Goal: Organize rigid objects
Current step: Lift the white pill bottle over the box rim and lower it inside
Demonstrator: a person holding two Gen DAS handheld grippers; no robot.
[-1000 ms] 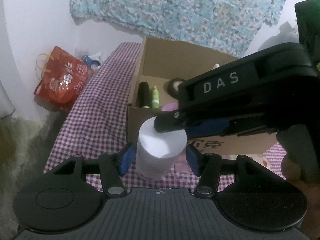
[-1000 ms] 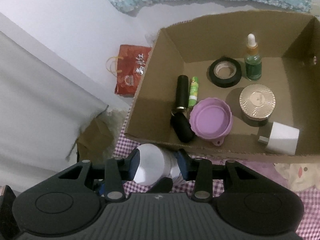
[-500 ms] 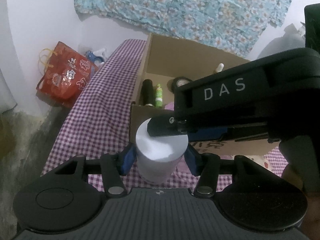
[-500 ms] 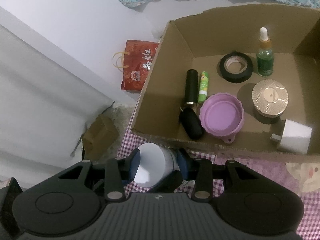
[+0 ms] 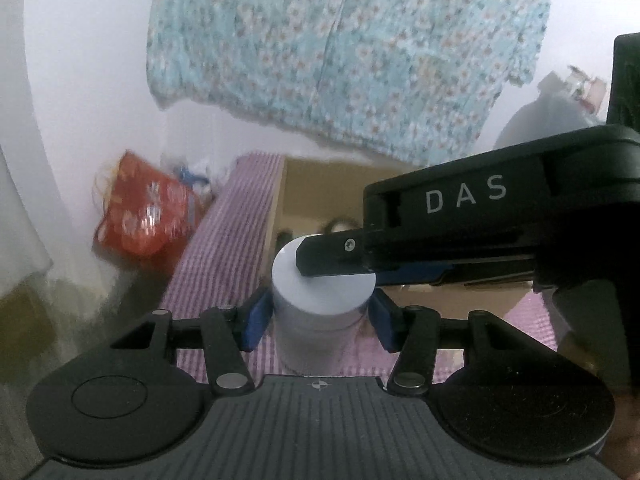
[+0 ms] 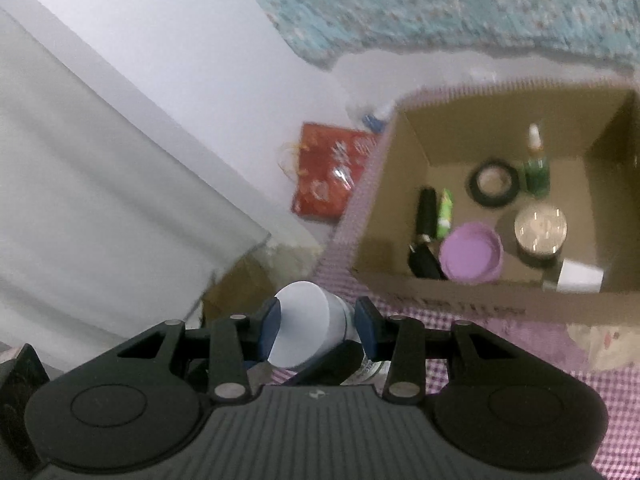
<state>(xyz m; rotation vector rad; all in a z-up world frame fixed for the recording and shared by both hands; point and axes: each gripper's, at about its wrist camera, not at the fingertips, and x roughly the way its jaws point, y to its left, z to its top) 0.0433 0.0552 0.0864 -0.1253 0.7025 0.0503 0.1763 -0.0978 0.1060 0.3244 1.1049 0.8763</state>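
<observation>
A white round container (image 5: 320,300) with a flat lid stands upright between the blue pads of my left gripper (image 5: 320,316), which is shut on its body. In the left wrist view the black right gripper reaches in from the right, one finger (image 5: 332,256) lying across the lid. In the right wrist view the container (image 6: 304,328) is tilted, and my right gripper (image 6: 316,324) is shut on its upper part. The container hangs above the purple checked cloth (image 6: 520,340), short of the open cardboard box (image 6: 480,292).
The box holds a black tape roll (image 6: 494,180), a green dropper bottle (image 6: 536,168), a gold-lidded jar (image 6: 540,228), a purple lid (image 6: 472,252), black tubes (image 6: 426,212), a green stick (image 6: 446,212) and a white block (image 6: 580,276). A red bag (image 5: 148,216) lies on the floor at the left.
Both grippers have risen together with the white container still between them. The box now sits lower and farther off in both views, and the pictures are blurred by motion.
</observation>
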